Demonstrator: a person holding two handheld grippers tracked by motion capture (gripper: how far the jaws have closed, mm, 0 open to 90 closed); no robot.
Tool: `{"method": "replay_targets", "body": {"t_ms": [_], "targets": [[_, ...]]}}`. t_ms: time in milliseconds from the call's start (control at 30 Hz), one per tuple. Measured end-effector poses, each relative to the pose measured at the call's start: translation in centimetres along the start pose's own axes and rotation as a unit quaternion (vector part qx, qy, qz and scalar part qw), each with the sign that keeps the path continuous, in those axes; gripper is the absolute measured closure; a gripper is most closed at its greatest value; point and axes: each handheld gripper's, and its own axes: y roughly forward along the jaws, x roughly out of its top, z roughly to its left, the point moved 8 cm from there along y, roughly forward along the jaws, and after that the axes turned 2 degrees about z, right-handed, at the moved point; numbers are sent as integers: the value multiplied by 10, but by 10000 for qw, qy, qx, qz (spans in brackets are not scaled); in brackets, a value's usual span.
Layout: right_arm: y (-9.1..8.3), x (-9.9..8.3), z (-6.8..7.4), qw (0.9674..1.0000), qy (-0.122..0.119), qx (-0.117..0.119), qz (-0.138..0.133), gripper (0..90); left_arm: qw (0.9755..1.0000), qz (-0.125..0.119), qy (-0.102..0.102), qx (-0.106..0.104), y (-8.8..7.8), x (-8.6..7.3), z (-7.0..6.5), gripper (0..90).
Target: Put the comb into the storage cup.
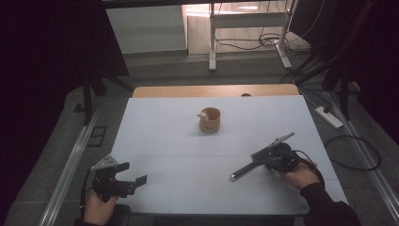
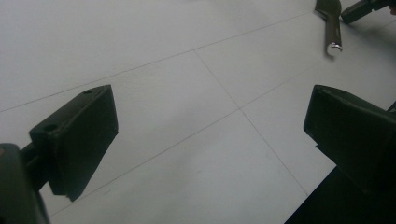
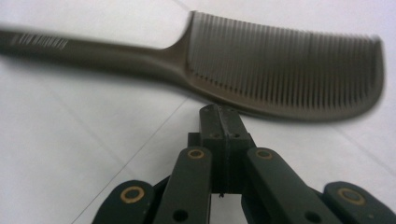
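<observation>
We held the comb (image 3: 261,74) in the right tool (image 1: 261,155), whose jaws were closed on the spine edge of its toothed end. Its long axis ran across the jaws, the handle reaching out over the counter (image 1: 155,136) toward the left tool (image 1: 134,181). That tool stood open and empty, well apart. The wooden cup (image 1: 210,120) lay farther ahead, nearer our right hand (image 1: 301,175).

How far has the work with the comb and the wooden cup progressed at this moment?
Done: the right gripper is shut on the comb, held by its spine, handle pointing toward the table's middle. In hand: the comb is low over the table, apart from the wooden cup. Left: probably carrying it to the cup; the left gripper waits open.
</observation>
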Motion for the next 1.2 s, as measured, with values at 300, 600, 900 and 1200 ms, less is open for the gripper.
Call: {"method": "replay_targets", "body": {"t_ms": [300, 600, 900, 1200], "targets": [[7, 17, -12, 9999, 78, -121, -77, 900, 10000, 18, -17, -1, 1, 0, 0, 38], [14, 33, -13, 9996, -23, -269, -109, 900, 10000, 33, -34, -8, 1, 0, 1, 40], [24, 53, -7, 9992, -180, -321, -152, 900, 10000, 33, -53, -12, 1, 0, 1, 42], [30, 66, 4, 9986, -397, -303, -183, 900, 10000, 36, -64, -10, 1, 0, 1, 43]]}}
